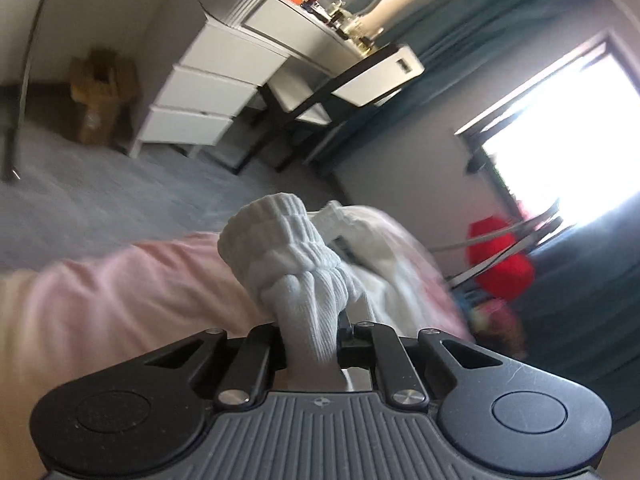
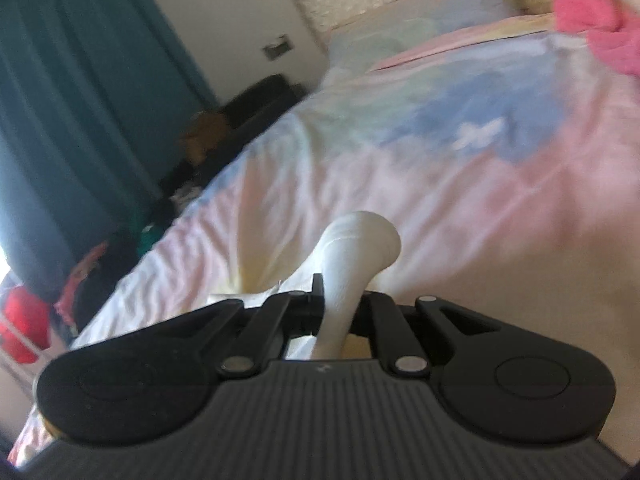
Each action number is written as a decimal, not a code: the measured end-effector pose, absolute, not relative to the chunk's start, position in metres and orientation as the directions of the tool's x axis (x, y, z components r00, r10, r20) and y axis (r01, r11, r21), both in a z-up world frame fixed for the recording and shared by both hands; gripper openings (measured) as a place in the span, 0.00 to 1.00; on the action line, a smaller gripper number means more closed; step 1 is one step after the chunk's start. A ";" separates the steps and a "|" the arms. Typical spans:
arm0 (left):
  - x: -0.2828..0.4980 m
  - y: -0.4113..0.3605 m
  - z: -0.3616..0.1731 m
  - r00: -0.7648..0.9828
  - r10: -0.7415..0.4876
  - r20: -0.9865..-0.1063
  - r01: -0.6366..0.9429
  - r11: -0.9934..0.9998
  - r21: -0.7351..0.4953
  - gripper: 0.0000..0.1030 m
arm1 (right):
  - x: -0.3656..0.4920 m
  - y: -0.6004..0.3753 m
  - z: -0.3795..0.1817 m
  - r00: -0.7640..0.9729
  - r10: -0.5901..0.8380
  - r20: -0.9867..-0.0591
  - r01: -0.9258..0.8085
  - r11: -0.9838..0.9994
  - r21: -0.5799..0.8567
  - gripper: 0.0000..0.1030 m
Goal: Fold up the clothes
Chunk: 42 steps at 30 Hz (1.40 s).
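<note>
While both tongs were clamped on cloth, the left gripper (image 1: 310, 344) had its jaws pinched around the gathered neck of a white ribbed knit sock (image 1: 288, 256), the thick cuff bunching out past the fingertips, and the right gripper (image 2: 338, 312) was squeezed on a smoother white piece of fabric (image 2: 356, 248) whose rounded end stuck up beyond it (whether that was the same sock's toe or a second one could not be told). Both pieces were held just above the pastel tie-dyed bedspread (image 2: 460, 168), with more white clothing (image 1: 384, 248) lying beside the cuff on the pink part of the cover. The sock looked light, soft and stretchy, so it would likely sag and twist rather than hold a crease; gripping at the ribbed cuff and at the toe end seemed the firmest way to lay it flat. Farther off, a bright pink fluffy garment (image 2: 600, 28) rested near the pillows, and across the grey carpet stood a white drawer unit (image 1: 208, 92) under a cluttered desk, beside teal curtains (image 1: 500, 20) and a bright window.
</note>
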<state>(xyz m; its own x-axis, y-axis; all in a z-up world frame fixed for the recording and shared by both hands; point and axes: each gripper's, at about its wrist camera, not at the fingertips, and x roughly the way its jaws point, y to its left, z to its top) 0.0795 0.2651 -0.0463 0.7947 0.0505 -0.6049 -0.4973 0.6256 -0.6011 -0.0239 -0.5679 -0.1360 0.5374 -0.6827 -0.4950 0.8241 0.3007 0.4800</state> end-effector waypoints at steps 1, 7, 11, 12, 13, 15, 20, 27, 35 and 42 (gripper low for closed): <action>0.078 0.260 -0.051 0.764 0.065 -0.642 -0.514 0.664 -0.543 0.11 | -0.026 -0.567 -0.136 0.510 -0.688 -0.516 0.843 0.283 0.457 0.05; 0.093 0.229 -0.071 0.659 0.153 -0.736 -0.474 0.845 -0.248 0.15 | -0.040 -0.568 -0.147 0.414 -0.637 -0.650 0.905 0.212 0.368 0.10; 0.087 0.206 -0.056 0.681 0.158 -0.715 -0.417 0.886 -0.202 0.30 | -0.051 -0.568 -0.143 0.416 -0.622 -0.664 0.902 0.186 0.390 0.24; 0.085 0.199 -0.052 0.685 0.160 -0.711 -0.402 0.897 -0.186 0.36 | -0.052 -0.566 -0.140 0.408 -0.637 -0.654 0.905 0.185 0.384 0.37; 0.083 0.192 -0.049 0.689 0.162 -0.706 -0.386 0.907 -0.169 0.52 | -0.054 -0.564 -0.136 0.415 -0.655 -0.631 0.900 0.192 0.392 0.52; 0.084 0.179 -0.043 0.694 0.172 -0.700 -0.362 0.923 -0.131 0.64 | -0.057 -0.559 -0.129 0.447 -0.685 -0.575 0.878 0.216 0.427 0.75; 0.078 0.147 -0.026 0.740 0.154 -0.654 -0.296 0.949 -0.110 0.72 | -0.040 -0.562 -0.120 0.648 -0.604 -0.464 0.750 0.400 0.527 0.79; 0.046 0.084 -0.015 0.854 0.018 -0.520 -0.088 0.990 -0.110 0.79 | 0.028 -0.606 -0.135 0.782 -0.323 -0.534 0.594 0.645 0.480 0.77; 0.068 0.053 -0.035 0.842 -0.120 -0.526 0.029 0.983 -0.179 0.79 | 0.065 -0.630 -0.144 0.766 -0.322 -0.557 0.584 0.710 0.393 0.61; 0.075 0.057 -0.041 0.823 -0.167 -0.543 0.055 0.975 -0.217 0.79 | 0.061 -0.638 -0.140 0.780 -0.388 -0.490 0.597 0.694 0.402 0.12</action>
<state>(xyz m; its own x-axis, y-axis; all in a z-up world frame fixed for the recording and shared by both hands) 0.0748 0.0573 -0.0406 0.8227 -0.1673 -0.5433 0.0551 0.9747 -0.2167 0.0606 -0.6384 -0.1397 0.7804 -0.3882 -0.4902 0.5975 0.6941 0.4015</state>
